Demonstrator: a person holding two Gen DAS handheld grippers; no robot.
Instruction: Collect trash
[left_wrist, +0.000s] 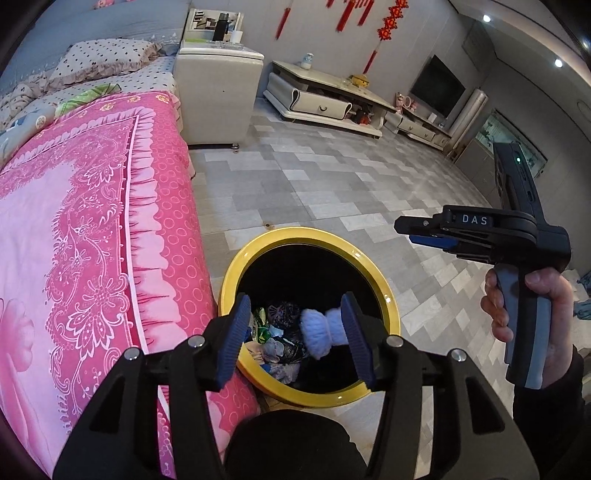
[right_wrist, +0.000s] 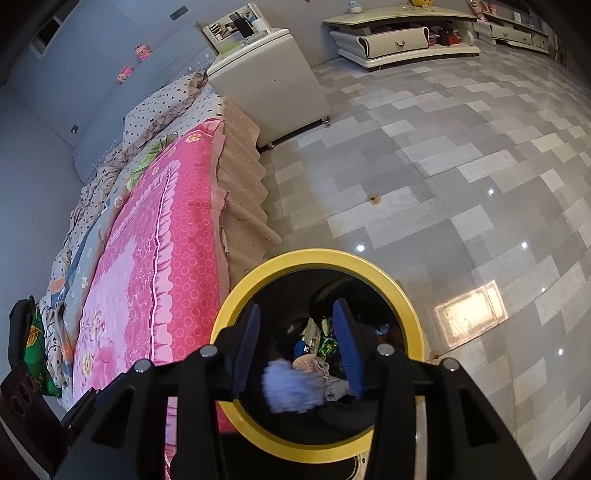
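**Over the bin beside the bed**

Above the yellow-rimmed bin (left_wrist: 384, 295), my left hand-held gripper (left_wrist: 295, 334) has its blue pads spread apart. A white wad of tissue (left_wrist: 323, 328) shows between them, its right end against the right pad (left_wrist: 356, 339) and clear of the left one; I cannot tell whether it is touching that pad or already loose over the opening. In the right wrist view the same wad (right_wrist: 291, 386) is a blur inside the ring of the bin (right_wrist: 317, 256), low between my right hand-held gripper's (right_wrist: 299, 343) pads, which also stand apart with nothing clamped.

Down in the bin's dark inside lies more trash (left_wrist: 277, 332): green foil wrappers, crumpled paper and dark scraps, seen again in the right wrist view (right_wrist: 317, 343).

The bin stands on the grey tiled floor (left_wrist: 332, 177), its rim just beside the side of the bed, whose pink flowered bedspread (left_wrist: 92, 221) hangs over that edge. In the left wrist view my right hand (left_wrist: 532, 306) grips the handle of the right hand-held gripper (left_wrist: 424, 230), held to the right of the bin and above the floor. Past the foot of the bed stands a white cabinet (left_wrist: 218, 96), and farther off a low white TV stand (left_wrist: 325, 99).
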